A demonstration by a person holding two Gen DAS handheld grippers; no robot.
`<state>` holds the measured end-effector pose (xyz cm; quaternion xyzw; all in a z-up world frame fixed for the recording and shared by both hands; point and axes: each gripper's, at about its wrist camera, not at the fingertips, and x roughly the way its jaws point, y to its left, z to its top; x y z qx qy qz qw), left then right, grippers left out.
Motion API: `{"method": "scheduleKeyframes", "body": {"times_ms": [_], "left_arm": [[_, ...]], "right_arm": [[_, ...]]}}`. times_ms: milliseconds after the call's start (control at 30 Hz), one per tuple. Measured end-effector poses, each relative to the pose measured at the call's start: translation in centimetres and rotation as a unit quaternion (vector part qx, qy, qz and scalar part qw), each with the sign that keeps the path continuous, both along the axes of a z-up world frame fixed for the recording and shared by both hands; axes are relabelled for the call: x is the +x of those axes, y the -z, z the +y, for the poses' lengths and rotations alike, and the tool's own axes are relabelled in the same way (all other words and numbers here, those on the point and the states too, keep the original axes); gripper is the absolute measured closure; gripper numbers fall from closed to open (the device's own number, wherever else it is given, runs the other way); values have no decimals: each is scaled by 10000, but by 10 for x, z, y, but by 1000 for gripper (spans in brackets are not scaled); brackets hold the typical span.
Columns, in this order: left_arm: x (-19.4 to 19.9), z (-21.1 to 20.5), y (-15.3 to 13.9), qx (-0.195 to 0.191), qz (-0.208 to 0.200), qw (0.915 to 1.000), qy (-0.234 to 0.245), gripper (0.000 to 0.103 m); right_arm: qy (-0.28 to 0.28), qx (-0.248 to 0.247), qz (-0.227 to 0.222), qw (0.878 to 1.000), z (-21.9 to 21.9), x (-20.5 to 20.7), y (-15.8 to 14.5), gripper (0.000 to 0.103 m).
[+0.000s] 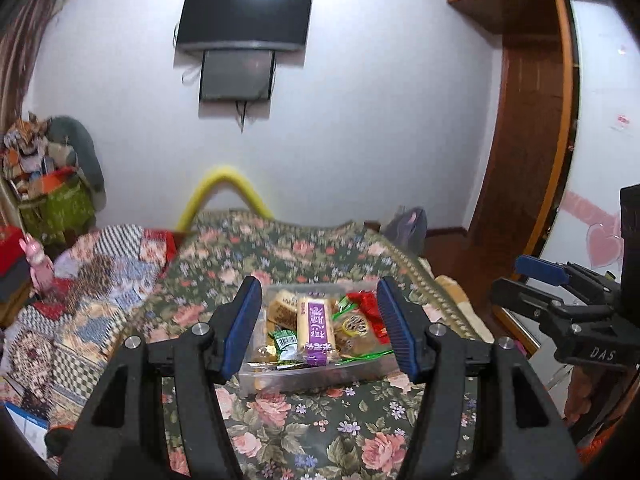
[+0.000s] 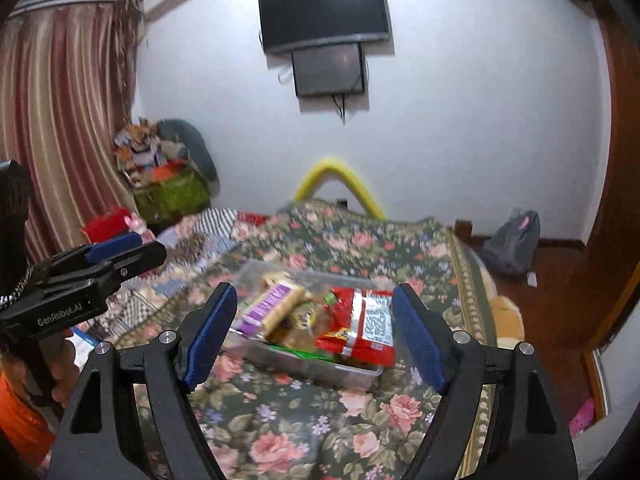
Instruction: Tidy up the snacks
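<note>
Two hand-held grippers above a bed (image 1: 304, 432).
Left hand-held gripper (image 1: 320, 328) and right hand-held gripper (image 2: 316, 336) both spread, empty; snack tub (image 2: 340, 372) just ahead.

place: home bedroom | evidence: floral bedspread (image 1: 304, 256), wall-mounted TV (image 1: 245, 16), striped curtain (image 2: 60, 120), wooden wardrobe (image 1: 528, 132)

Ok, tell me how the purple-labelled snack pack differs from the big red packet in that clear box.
The purple-labelled snack pack is long and narrow, with pale biscuit showing beside its purple strip; the red packet is broader and flat, with a white printed panel. The purple-labelled snack pack lies near the middle of the clear box, while the red packet sits at the box's right side, its edge over the rim. Both rest on top of the pile, untouched by either gripper.
</note>
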<state>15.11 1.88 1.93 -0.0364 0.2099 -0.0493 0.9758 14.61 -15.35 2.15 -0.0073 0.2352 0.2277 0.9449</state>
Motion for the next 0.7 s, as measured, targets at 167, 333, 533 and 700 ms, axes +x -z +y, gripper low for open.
{"method": "scheduleKeyframes", "body": {"times_ms": [167, 333, 533, 700], "left_arm": [[-41, -4, -19, 35, -338, 9994, 34, 35], [-70, -8, -28, 83, -541, 9985, -18, 20], [-87, -10, -30, 125, -682, 9975, -106, 11], [-93, -11, -28, 180, -703, 9973, -124, 8]], "right_arm": [[-35, 199, -250, 9995, 1, -34, -15, 22], [44, 156, -441, 9989, 4, -56, -20, 17], [174, 174, -573, 9981, 4, -66, -20, 0], [215, 207, -604, 9977, 3, -69, -19, 0]]}}
